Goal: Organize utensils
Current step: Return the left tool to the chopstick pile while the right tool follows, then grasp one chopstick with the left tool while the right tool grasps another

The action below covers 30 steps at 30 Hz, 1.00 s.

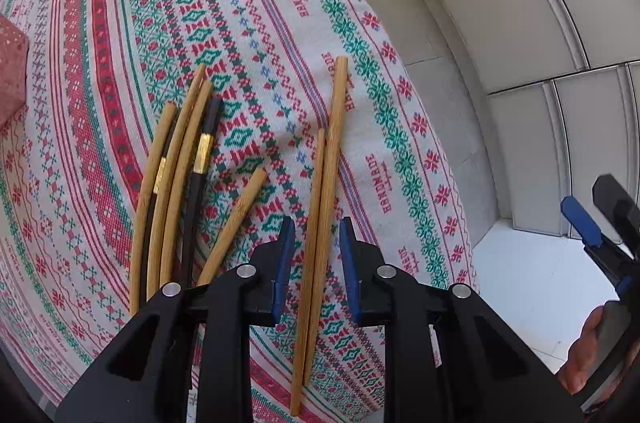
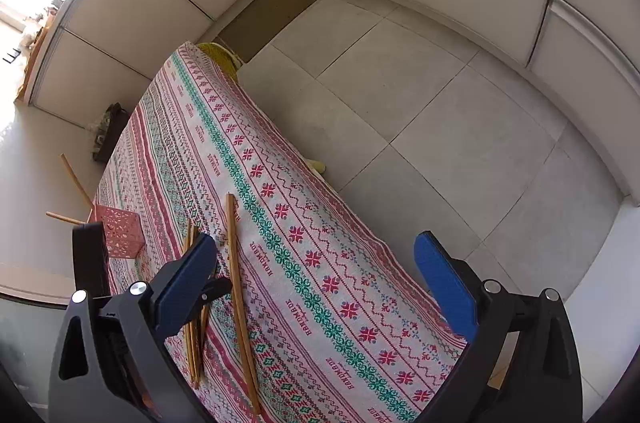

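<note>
Your left gripper (image 1: 316, 247), jaws open, straddles a bamboo chopstick pair (image 1: 320, 207) lying lengthwise between them; your right gripper (image 2: 320, 287) hangs open, farther off.

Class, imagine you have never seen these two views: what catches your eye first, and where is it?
The patterned red-and-green tablecloth fills both views. On it, a bamboo chopstick pair lies between the open left gripper fingers, a mixed chopstick bunch beside it. A pink perforated holder stands at the table's far side.
</note>
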### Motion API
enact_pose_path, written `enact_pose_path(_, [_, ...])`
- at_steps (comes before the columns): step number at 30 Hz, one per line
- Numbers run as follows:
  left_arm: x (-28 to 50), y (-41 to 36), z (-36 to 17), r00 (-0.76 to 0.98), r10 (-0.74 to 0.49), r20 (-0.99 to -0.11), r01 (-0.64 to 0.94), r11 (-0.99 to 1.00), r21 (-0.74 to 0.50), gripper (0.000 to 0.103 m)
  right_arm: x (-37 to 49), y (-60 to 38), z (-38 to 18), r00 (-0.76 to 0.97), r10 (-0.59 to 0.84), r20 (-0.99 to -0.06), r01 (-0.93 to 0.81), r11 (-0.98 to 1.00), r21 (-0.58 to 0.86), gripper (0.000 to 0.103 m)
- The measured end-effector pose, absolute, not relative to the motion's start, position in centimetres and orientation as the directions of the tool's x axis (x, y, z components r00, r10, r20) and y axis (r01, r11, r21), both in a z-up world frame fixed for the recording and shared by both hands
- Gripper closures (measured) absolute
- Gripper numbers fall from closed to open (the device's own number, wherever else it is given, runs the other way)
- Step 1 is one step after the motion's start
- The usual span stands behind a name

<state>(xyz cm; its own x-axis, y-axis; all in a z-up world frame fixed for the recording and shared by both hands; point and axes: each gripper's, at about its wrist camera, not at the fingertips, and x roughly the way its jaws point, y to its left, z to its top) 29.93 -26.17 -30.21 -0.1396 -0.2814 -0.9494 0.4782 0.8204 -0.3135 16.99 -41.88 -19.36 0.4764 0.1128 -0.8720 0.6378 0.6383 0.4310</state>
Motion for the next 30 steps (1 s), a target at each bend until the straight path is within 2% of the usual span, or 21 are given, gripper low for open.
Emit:
enact_pose_path(3, [28.0,-25.0,-30.5,-0.141,-0.258,-0.956,0.481,0.826,-0.294,0.082,16.7,-42.4,-19.6,0.482,0.127,-0.867,0.638,0.627,0.447,0.007])
enact_pose_path(9, [25.0,-23.5,-30.3,-0.137,-0.214,-0.967,0.496,0.83,-0.254,0.09,16.4,-42.4,-19.4,0.502,0.149,-0.852,0.624,0.62,0.476,0.007])
enact_pose_path(15, [27.0,-24.7,-30.7,-0.114,-0.179,-0.977,0.486,0.848,-0.212,0.093,16.5,-42.2,-20.1,0.491,0.158,-0.857,0.632,0.612,0.475,0.007])
enact_pose_path(20, [28.2,-26.6,-31.3,-0.144,-0.182,-0.973,0.49,0.841,-0.23,0.094,16.5,-42.7,-20.4,0.49,0.154,-0.858,0.641,0.604,0.474,0.007])
enact_pose_path(24, [27.8,-28.9,-31.6,-0.102,-0.142,-0.985,0.52,0.836,-0.174,0.094,16.8,-42.5,-20.3,0.487,0.156,-0.859,0.631,0.617,0.47,0.007])
enact_pose_path(30, [28.5,-30.3,-31.4,-0.039,-0.204,-0.978,0.515,0.835,-0.194,0.097,19.7,-40.8,-21.0,0.451,0.153,-0.879,0.617,0.659,0.431,0.007])
